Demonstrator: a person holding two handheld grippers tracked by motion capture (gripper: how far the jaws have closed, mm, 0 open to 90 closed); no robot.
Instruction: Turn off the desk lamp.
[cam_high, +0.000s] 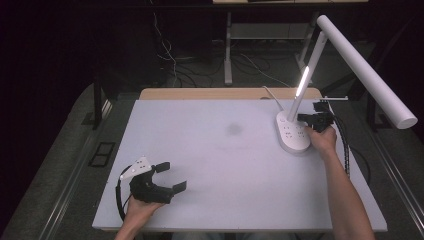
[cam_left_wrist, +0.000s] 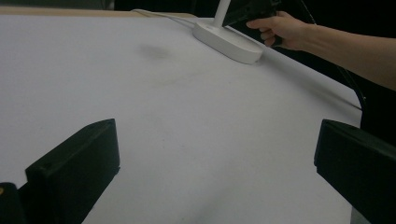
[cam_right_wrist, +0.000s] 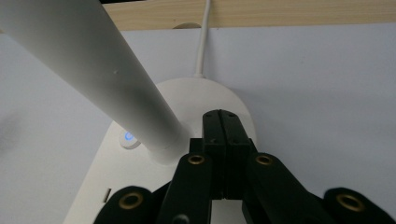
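one white desk lamp (cam_high: 300, 125), one table (cam_high: 210, 150), two grippers: left gripper (cam_high: 167, 176) jaws apart, right gripper (cam_high: 303, 118) jaws together, empty

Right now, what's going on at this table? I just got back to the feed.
A person works at a white-topped table with a black two-jaw gripper in each hand. The right gripper, jaws pressed shut with nothing between them, sits at the flat white base of a white desk lamp, right beside its stem; a small button on the base glows blue and the stem shows a lit strip. The left gripper rests open at the near left of the table, holding nothing.
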